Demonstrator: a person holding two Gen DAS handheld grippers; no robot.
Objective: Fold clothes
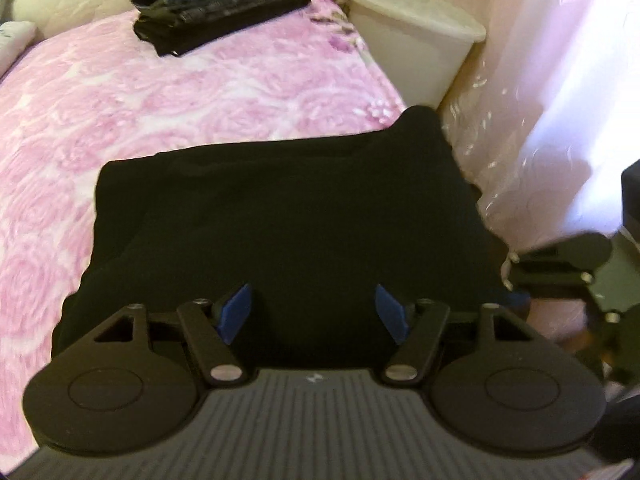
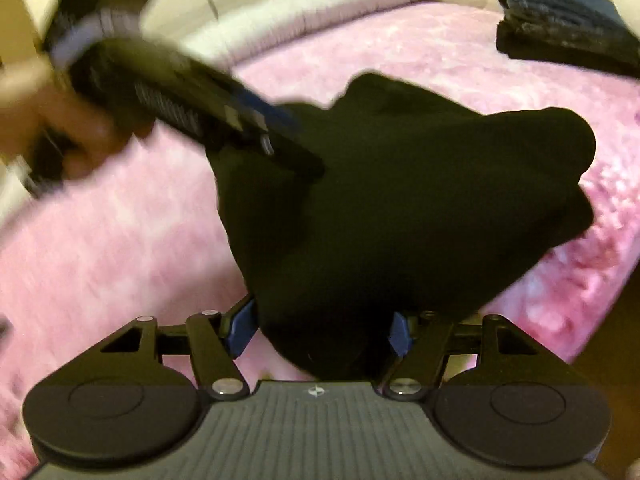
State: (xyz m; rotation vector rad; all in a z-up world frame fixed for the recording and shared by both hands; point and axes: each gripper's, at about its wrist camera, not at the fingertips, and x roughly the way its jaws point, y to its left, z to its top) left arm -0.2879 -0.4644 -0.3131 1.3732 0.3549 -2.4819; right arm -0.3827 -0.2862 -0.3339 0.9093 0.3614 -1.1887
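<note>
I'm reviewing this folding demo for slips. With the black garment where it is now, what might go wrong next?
1. The black garment lies near the corner of the pink blanket; a tug could drag it off the bed.
2. The left tool is open above the cloth, so only the right tool seems to have fabric between its fingers, and the fold may bunch unevenly.
3. Both views are blurred by motion; a hasty move could loosen the fold.
</note>
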